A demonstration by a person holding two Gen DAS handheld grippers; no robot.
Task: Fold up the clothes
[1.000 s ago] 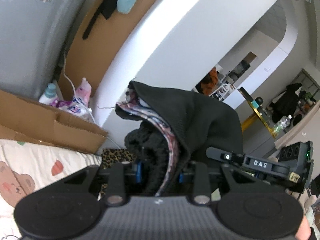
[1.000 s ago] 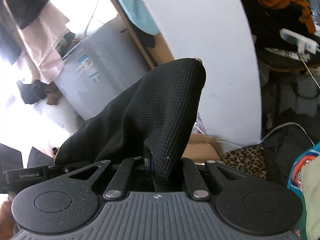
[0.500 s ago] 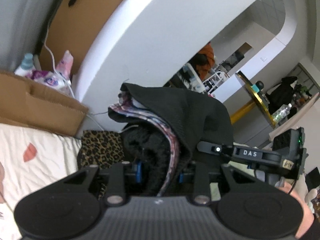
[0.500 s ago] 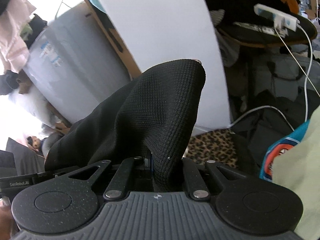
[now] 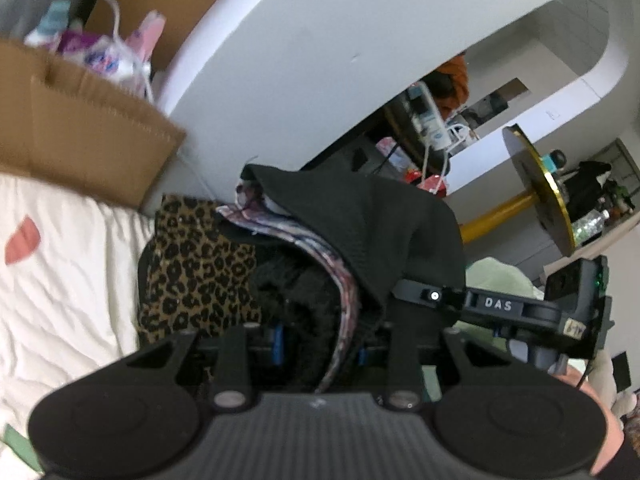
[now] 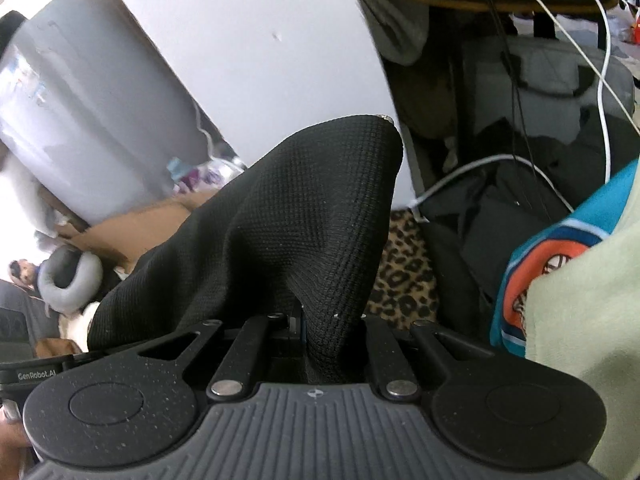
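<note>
The garment (image 5: 360, 232) drapes over the left gripper (image 5: 316, 344), the leopard-print fabric (image 5: 196, 264) behind it to the left, the cardboard box (image 5: 80, 128) farther left against the wall (image 5: 300, 40).

left gripper (image 5: 318, 344): clamped on black garment (image 5: 360, 224)
right gripper (image 6: 320, 328): clamped on same garment, level with left
</note>
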